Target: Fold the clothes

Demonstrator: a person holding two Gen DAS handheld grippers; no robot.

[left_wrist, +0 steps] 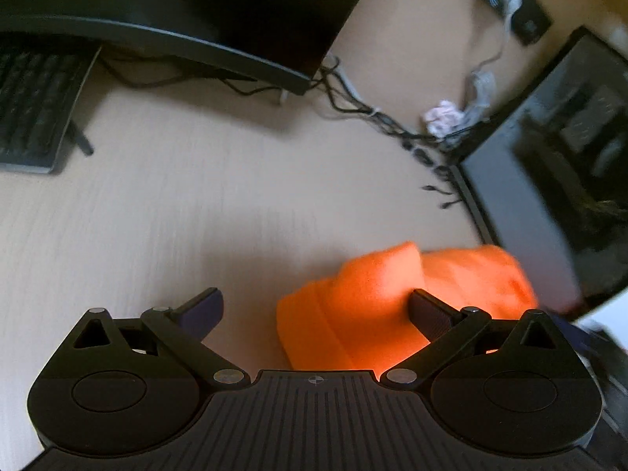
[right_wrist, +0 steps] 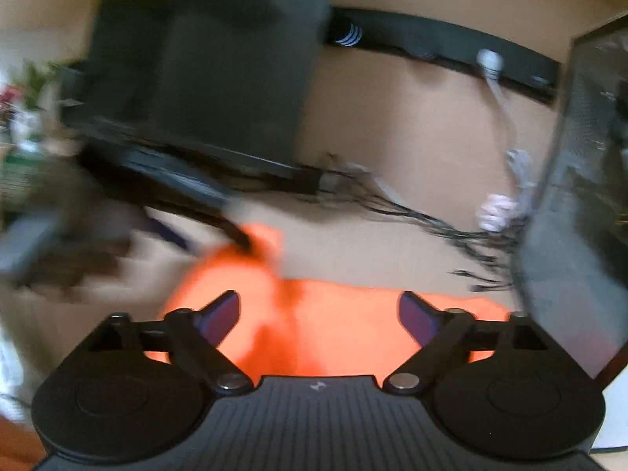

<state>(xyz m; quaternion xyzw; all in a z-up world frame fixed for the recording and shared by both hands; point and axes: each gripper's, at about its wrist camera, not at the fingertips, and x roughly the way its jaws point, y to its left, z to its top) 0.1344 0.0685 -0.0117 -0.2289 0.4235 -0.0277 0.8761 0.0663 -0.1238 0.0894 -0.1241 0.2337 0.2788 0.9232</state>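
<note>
A: Right gripper [right_wrist: 317, 316], jaws spread wide, empty, above the crumpled orange garment [right_wrist: 314, 333] on the bench [right_wrist: 392, 243].

B: Behind it?

A: Dark monitor [right_wrist: 212, 59], tangled cables [right_wrist: 431, 223]. Left side too blurred to read.

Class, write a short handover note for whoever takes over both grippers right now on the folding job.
Left gripper: open, holding nothing, low over the desk at the orange garment's left edge.
Right gripper: open, holding nothing, directly above the garment; that view is motion-blurred.
The orange garment lies bunched on the desk between the monitor and the black panel.
Done: no neat fold visible.
Left: grasp, spread it flat and fold.
</note>
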